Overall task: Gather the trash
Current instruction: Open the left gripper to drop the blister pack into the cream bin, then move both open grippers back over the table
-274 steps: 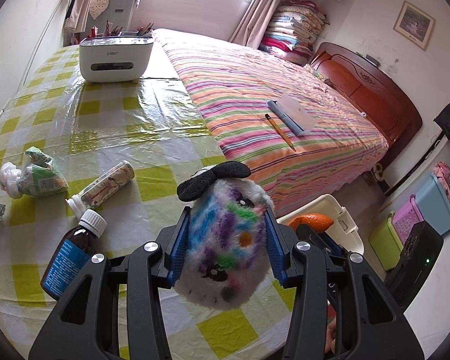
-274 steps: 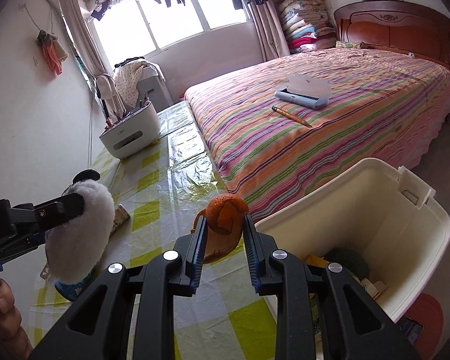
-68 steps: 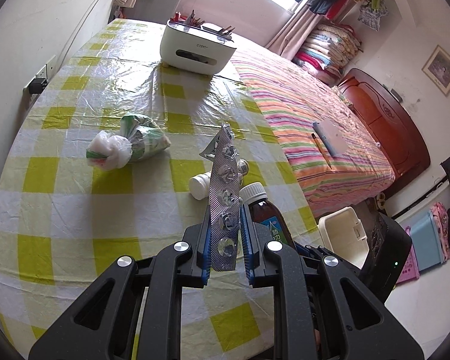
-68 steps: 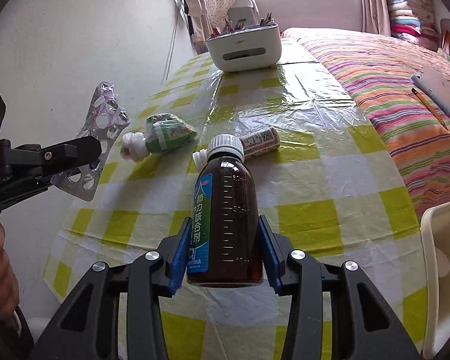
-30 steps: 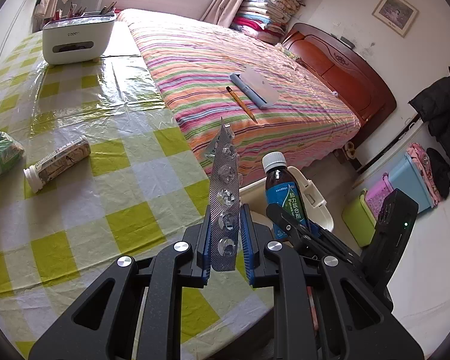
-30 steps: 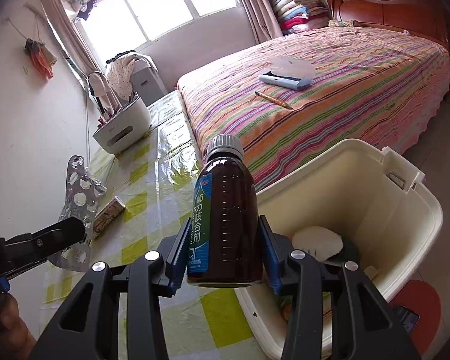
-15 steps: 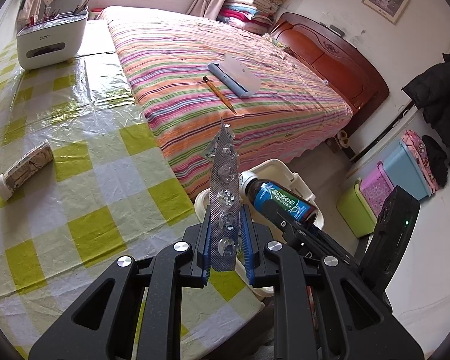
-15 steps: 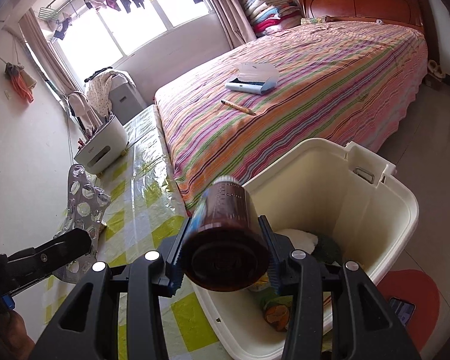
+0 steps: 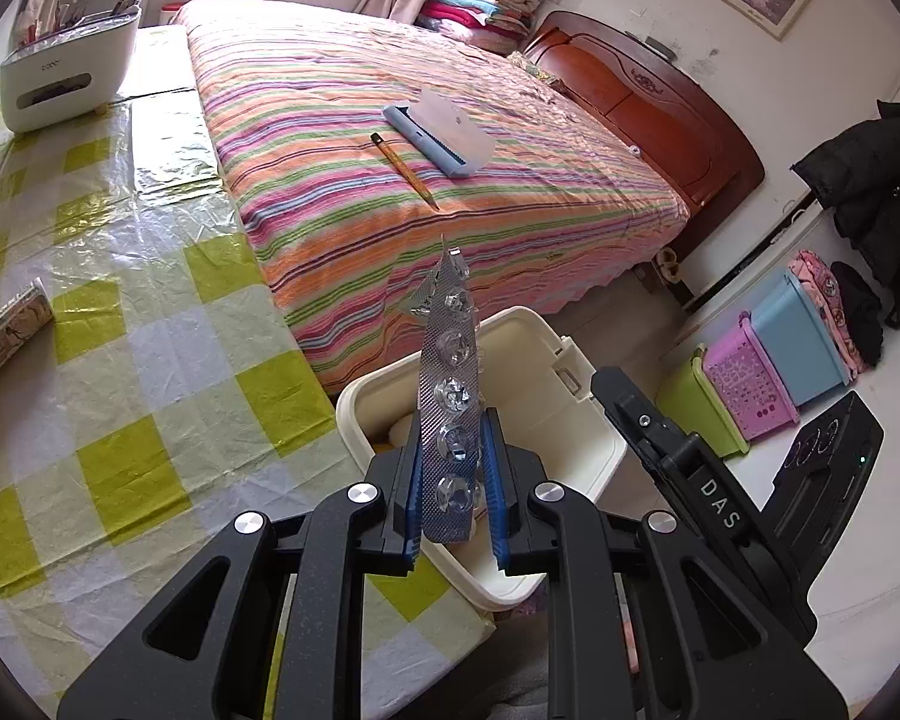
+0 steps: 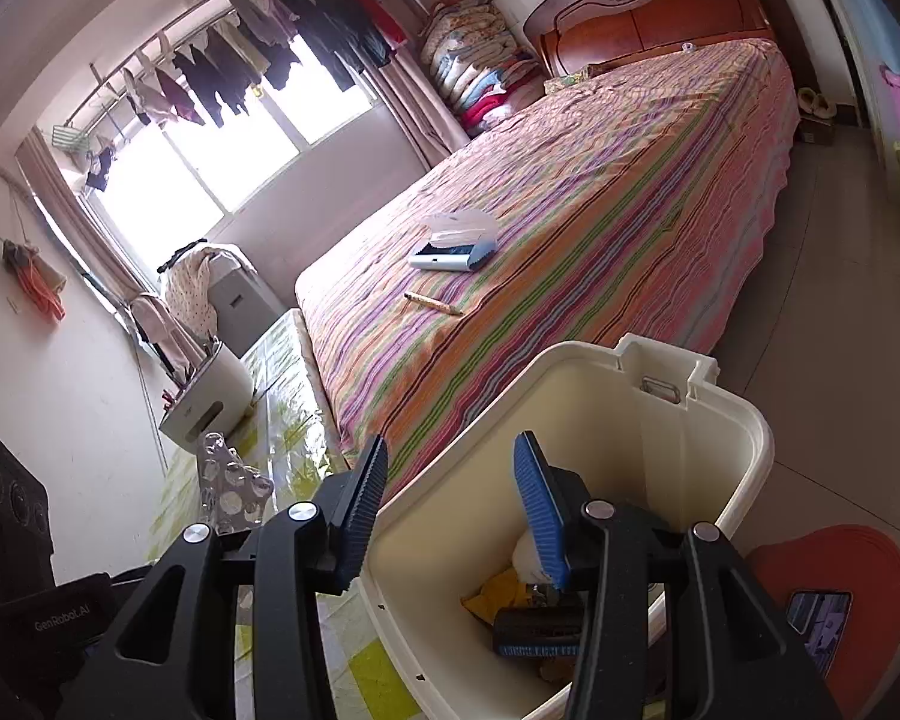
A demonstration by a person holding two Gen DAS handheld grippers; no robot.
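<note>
My left gripper (image 9: pixel 452 420) is shut on a silver blister pack (image 9: pixel 450 384), which stands upright over the near rim of a cream plastic bin (image 9: pixel 570 420) on the floor beside the table. My right gripper (image 10: pixel 450 510) is open and empty, tilted over the same bin (image 10: pixel 660 450). A brown medicine bottle (image 10: pixel 540 630) lies on its side at the bin's bottom among other trash. The blister pack (image 10: pixel 228 480) shows at the left of the right wrist view. One black finger of the right gripper (image 9: pixel 648 426) reaches in from the right of the left wrist view.
A table with a yellow-checked cloth (image 9: pixel 120 360) holds a small tube (image 9: pixel 6 330) and a white organiser box (image 9: pixel 66 72). A striped bed (image 9: pixel 450 120) with a pencil and notebook stands behind the bin. Coloured storage boxes (image 9: pixel 768 372) and a red mat (image 10: pixel 840 600) are on the floor.
The brown bottle tipped over, left my right gripper's jaws and now lies in the bin. My left gripper carried the blister pack from over the table to the bin's rim.
</note>
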